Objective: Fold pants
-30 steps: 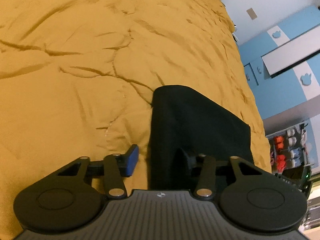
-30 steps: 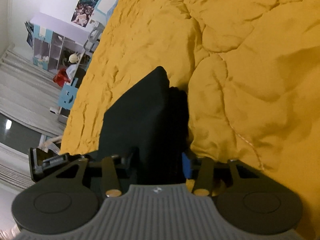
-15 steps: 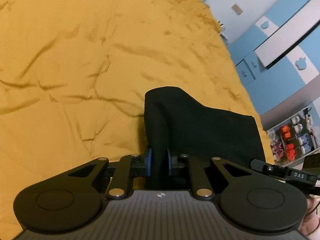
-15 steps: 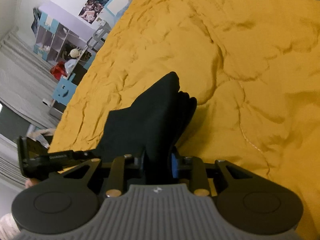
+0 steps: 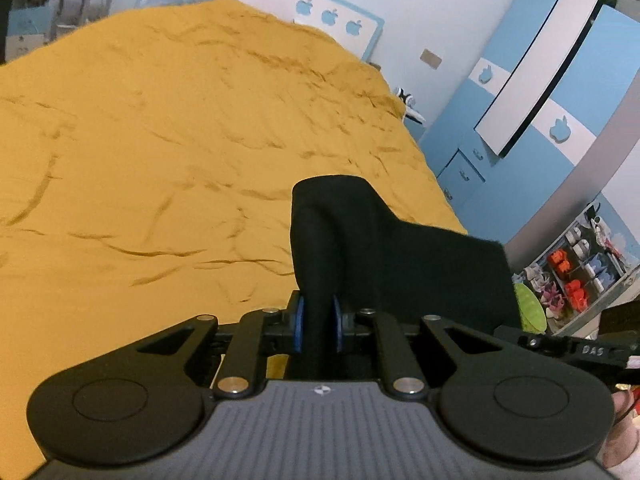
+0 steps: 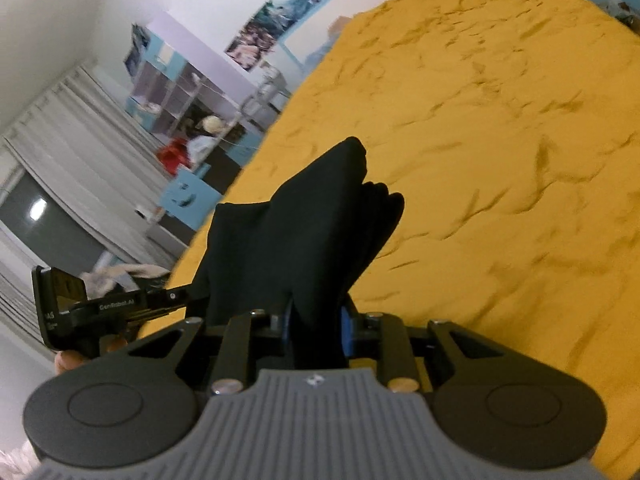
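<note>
Lifted clear of the bed (image 5: 160,168) since the earlier frames, the pants (image 5: 384,248) are being held up.
Both the left tongs (image 5: 318,322) and the right tongs (image 6: 316,326) are being kept clamped on opposite ends of one edge, with the cloth being stretched straight between them.

1. Your left gripper (image 5: 318,324) has its jaws pulled in tight, and they've only just been closing. The blue pads (image 5: 298,322) are pinching a fold of the black pants (image 5: 384,256) between them.
2. Your right gripper (image 6: 316,330) is the same deal: jaws just been closing, now clamped on its own bunch of the pants, with a blue pad (image 6: 347,330) pressed flat against the cloth.
3. Both grippers point forward and a bit downward.
4. From the right wrist you can see the left gripper's body off to the left with your fingertips (image 6: 66,362) wrapped under it.
5. In the left wrist view a bit of your hand (image 5: 624,432) peeks in at the lower right edge.
</note>
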`<state>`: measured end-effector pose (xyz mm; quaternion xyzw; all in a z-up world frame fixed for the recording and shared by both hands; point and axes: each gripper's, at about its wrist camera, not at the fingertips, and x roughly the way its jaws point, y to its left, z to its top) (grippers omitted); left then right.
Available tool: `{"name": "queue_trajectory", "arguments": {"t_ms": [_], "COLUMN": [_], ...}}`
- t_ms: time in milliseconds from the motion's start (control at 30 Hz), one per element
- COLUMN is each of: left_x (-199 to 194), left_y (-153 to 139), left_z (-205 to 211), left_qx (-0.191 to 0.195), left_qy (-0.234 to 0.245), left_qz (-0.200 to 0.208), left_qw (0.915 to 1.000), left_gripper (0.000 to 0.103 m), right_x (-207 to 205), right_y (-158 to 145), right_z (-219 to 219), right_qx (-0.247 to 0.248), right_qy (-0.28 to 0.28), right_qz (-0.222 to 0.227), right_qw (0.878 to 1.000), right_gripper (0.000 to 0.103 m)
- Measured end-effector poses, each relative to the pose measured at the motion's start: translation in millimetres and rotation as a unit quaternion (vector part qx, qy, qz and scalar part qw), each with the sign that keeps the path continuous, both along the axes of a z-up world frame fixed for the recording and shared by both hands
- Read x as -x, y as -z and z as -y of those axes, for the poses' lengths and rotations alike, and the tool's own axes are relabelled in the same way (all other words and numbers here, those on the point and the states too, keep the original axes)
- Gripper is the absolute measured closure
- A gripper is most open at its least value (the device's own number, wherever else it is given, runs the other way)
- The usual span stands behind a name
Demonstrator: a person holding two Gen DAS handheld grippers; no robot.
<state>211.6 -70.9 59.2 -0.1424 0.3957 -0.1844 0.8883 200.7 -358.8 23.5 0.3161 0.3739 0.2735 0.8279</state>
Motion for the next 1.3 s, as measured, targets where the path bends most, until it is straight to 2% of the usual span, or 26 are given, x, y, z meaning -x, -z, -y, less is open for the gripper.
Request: {"name": "queue_trajectory", "arguments": {"t_ms": [100,233,333,467,600,933,1100,1300], "left_x": [26.2,50.1,55.6,51.7,41.2,4.9,-12.6,-19.1], "left_y": [-16.5,-18.7,-2.6,30.0,57.8,86.6,116.1,143.9], "left_z": [-22.2,-36.9,-41.3,-41.3,-39.0,-30.7,-32.2,-41.4], "left_qx": [-0.02,-0.053,-0.066,-0.069,-0.054,-0.044,-0.049,-0.042], "left_qy": [-0.008,-0.015,-0.022,-0.033,-0.036,-0.039,-0.048,-0.044], "left_qz": [0.004,-0.001,-0.011,-0.029,-0.047,-0.058,-0.086,-0.12], "left_qw": [0.9998,0.9985,0.9975,0.9967,0.9968,0.9966,0.9939,0.9908], "left_gripper": [0.088,0.088,0.088,0.087,0.087,0.087,0.088,0.085], "right_x": [23.7,53.3,73.4,87.9,83.8,38.6,15.0,11.5], "right_y": [-2.5,5.4,20.6,44.2,56.3,78.5,105.3,129.5], "right_z": [-22.8,-48.0,-61.5,-71.1,-66.6,-43.4,-43.9,-38.6], "right_qx": [-0.029,-0.053,-0.06,-0.045,-0.021,0.0,0.014,0.024], "right_qy": [-0.008,-0.015,-0.008,0.007,0.026,0.051,0.052,0.048], "right_qz": [-0.002,-0.011,-0.031,-0.062,-0.072,-0.081,-0.109,-0.128], "right_qw": [1.0,0.998,0.998,0.997,0.997,0.995,0.993,0.99], "right_gripper": [0.084,0.084,0.084,0.084,0.084,0.084,0.084,0.083]}}
